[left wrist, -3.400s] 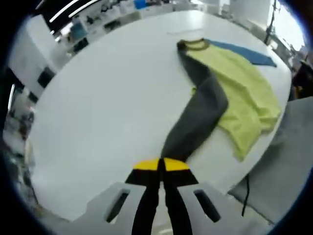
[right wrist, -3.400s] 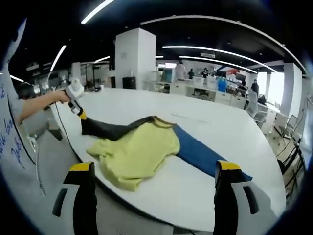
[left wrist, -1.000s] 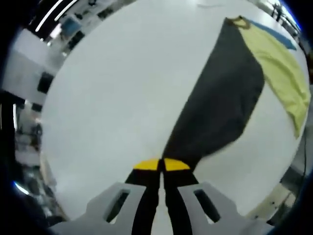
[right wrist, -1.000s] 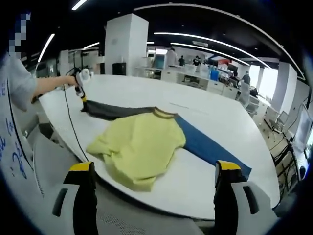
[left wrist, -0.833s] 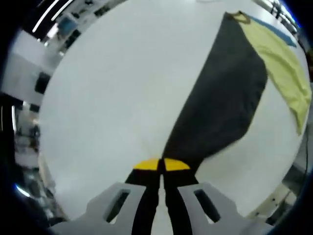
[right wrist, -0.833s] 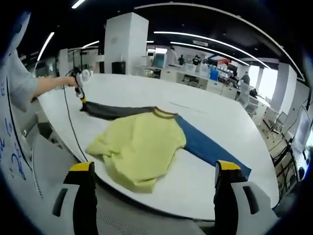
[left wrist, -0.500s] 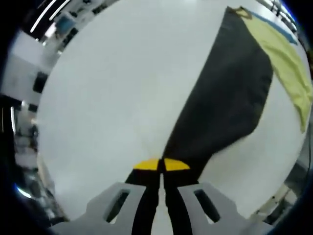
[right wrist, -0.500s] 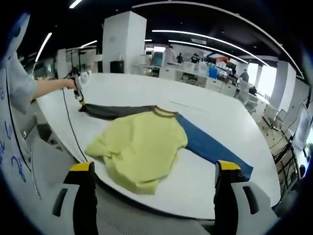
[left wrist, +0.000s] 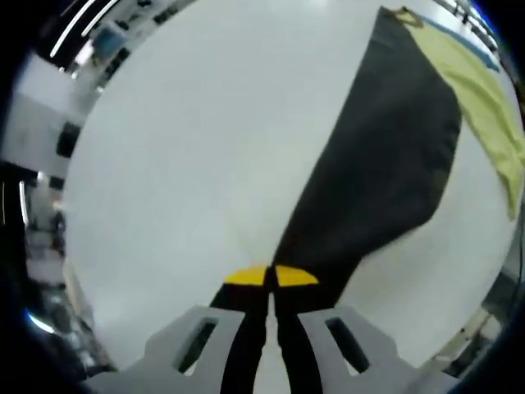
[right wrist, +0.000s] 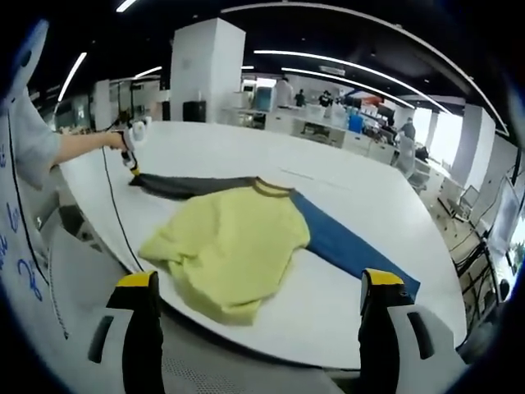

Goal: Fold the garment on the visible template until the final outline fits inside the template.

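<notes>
1. The white table carries everything. I keep the work toward its near edge, within reach of both my hands.
2. The garment is a long-sleeved shirt with a yellow-green body, bunched and rumpled close to the near edge. It is not yet spread, so I judge the folding proper has not begun.
3. The blue sleeve lies flat, running from the collar toward the table's right end. I see no separate template outline, so I cannot tell where it lies.
4. The dark grey sleeve is drawn out straight from the collar toward the table's left edge. I judge it is held taut to flatten it before it is folded back over the body.
5. The left gripper is clamped on the cuff of the dark grey sleeve, yellow jaw tips pressed together with the cloth between them. In the right gripper view it sits small at the left edge, in my hand.
6. The right gripper is spread wide and holds nothing, off the near edge, well apart from the shirt. I judge it waits to pin or lift the body.
</notes>
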Available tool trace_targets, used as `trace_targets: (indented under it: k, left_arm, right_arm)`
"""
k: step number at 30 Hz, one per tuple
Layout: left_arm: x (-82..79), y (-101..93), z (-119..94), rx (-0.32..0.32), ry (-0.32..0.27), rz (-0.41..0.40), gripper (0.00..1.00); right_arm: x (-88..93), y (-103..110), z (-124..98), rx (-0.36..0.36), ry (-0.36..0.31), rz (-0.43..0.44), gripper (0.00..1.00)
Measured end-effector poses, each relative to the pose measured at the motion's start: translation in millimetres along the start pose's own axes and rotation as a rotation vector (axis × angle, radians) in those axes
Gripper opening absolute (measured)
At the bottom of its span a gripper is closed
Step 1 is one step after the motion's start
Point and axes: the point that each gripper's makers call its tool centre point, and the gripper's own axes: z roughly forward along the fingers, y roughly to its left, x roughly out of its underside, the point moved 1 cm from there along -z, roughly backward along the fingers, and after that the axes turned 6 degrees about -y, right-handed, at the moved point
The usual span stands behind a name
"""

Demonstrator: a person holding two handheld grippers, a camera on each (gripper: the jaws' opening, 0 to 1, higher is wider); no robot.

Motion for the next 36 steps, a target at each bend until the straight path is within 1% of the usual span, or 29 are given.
trace_targets:
  k: [3,6,9,12,17,22,24,31,36]
  left_arm:
    - [1.5,-1.0,2,0.004,0.007,0.001,0.00]
    - [1.0,0.9,7,0.003,0.022,0.015,0.00]
    - [-0.9,2.2,10,-0.002,0.026,0.016,0.00]
    - [-0.7,2.5,11,-0.003,0.022,0.019,0.00]
    - [-0.2,4.8,11,0.005,0.012,-0.008,0.00]
    - [-3.1,8.7,13,-0.017,0.006,0.009,0.00]
    - [-4.0,9.4,14,-0.015,0.011,0.010,0.00]
    - [-11.7,15.1,18,-0.046,-0.001,0.037,0.00]
    - [-11.3,15.0,17,-0.040,-0.002,0.031,0.00]
  right_arm:
    - [0.1,1,1,-0.009,0.004,-0.009,1.00]
    - [0.5,0,1,-0.009,-0.001,0.006,1.00]
    - [0.7,0,1,-0.009,0.011,-0.014,1.00]
    - [-2.8,0,0,-0.005,0.000,-0.018,1.00]
    - [-2.6,1,2,-0.007,0.002,-0.016,1.00]
    - [-1.9,2,2,-0.008,0.006,-0.017,1.00]
    - [-1.9,1,1,-0.007,0.007,-0.017,1.00]
    - [-0.8,1,3,-0.008,0.015,-0.015,1.00]
    - [-4.1,3,6,-0.017,0.011,-0.017,1.00]
